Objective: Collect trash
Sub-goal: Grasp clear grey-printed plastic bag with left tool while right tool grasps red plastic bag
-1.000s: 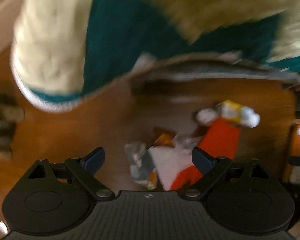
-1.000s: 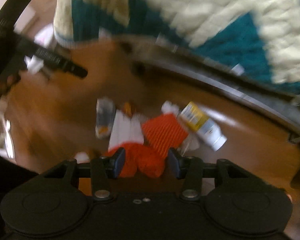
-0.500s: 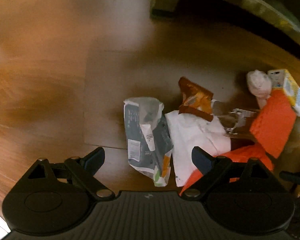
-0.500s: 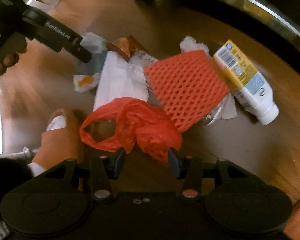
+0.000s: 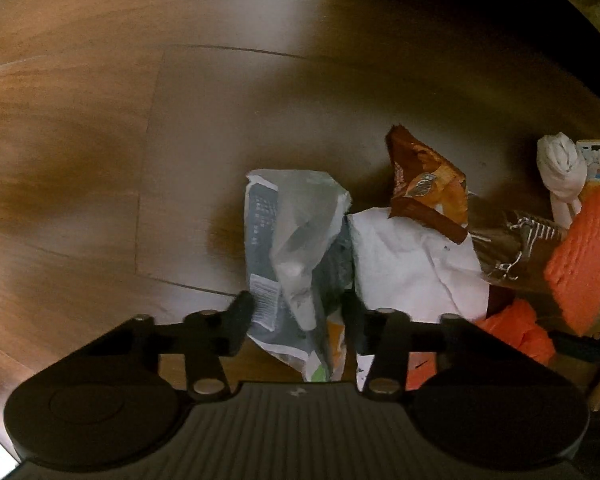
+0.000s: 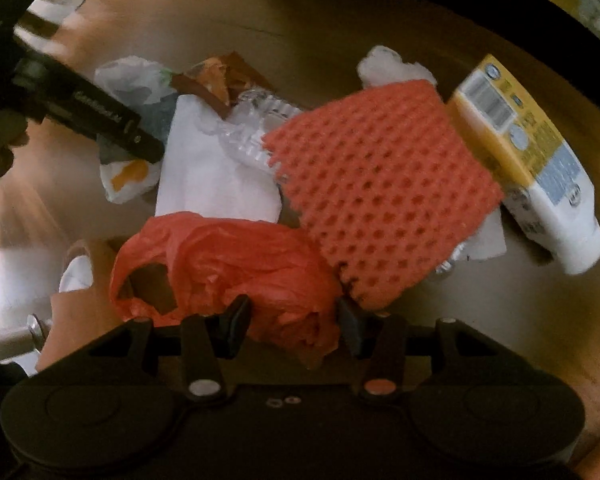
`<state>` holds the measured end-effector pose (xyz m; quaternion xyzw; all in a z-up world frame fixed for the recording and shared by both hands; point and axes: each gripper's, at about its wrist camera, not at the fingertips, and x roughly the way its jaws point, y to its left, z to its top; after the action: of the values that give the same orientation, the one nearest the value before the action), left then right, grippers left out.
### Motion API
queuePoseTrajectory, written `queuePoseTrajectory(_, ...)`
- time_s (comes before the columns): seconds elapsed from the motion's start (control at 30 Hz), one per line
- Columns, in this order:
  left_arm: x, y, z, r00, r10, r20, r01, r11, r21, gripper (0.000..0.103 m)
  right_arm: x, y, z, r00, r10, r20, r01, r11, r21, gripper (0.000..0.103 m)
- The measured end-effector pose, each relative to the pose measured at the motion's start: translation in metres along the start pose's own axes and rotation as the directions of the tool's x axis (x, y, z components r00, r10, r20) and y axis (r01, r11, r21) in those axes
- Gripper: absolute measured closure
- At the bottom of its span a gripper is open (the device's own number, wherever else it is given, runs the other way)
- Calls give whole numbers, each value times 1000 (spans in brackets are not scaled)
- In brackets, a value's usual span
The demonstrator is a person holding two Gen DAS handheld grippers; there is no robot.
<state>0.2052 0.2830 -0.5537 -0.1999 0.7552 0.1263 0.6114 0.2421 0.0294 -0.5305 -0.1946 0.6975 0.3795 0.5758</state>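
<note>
Your left tool (image 5: 296, 320) is closing around the grey-white wrapper (image 5: 296, 240) on the floor (image 5: 100, 160), left of the pile. Your right tool (image 6: 292, 320) stands spread over the near red bag (image 6: 228, 256), probably to hold the trash.

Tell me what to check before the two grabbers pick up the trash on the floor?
1. Grey-white wrapper sits between the left gripper fingers: ok; its jaws are closing.
2. Left pads pressing the wrapper firmly: cannot tell.
3. Red plastic bag sits between the right gripper fingers: ok.
4. Right gripper closed on the bag: not ok, it stands open.
5. White paper clear of the left fingers: not ok, its edge lies by one finger.
6. Orange foam net clear of the right gripper: cannot tell, its corner is close by.
</note>
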Motion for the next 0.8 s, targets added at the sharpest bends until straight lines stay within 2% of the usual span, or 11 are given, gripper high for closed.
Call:
queuePoseTrajectory(0.1, 0, 3, -1, 1000, -6, 3, 6, 1000, -9, 75, 1, 4, -1, 1000, 3, 6, -3, 1000, -25, 57)
queuePoseTrajectory(0.2, 0, 5, -2, 1000, 5, 10, -5, 1000, -5, 85, -1, 3, -6, 1000, 0, 14, 0, 999, -33, 66)
queuePoseTrajectory(0.23, -1, 4, -3, 1000, 3, 11, -3, 1000, -4, 86, -2, 4, -6, 1000, -3, 19, 3, 999, -36, 79)
queuePoseTrajectory(0.3, -6, 4, -6, 1000, 3, 16, -3, 1000, 2, 90, -7, 2, -9, 1000, -7, 19, 7, 999, -31, 85)
queuePoseTrajectory(0.33, -9, 3, -7, 1000, -1, 19, 1, 1000, 3, 93, -11, 3, -10, 1000, -6, 18, 6, 1000, -24, 93)
queuePoseTrajectory(0.37, -13, 5, -8, 1000, -5, 21, 5, 1000, 2, 95, -14, 2, -14, 1000, -2, 21, 3, 1000, -22, 95)
queuePoseTrajectory(0.57, -41, 8, -18, 999, -14, 53, 12, 999, 36, 95, -44, 6, -25, 997, -16, 69, 17, 1000, -15, 96)
queuePoseTrajectory(0.8, -97, -4, -44, 993, -41, 115, 24, 989, 145, 95, -119, 13, -40, 984, -10, 177, 9, 1000, 8, 97)
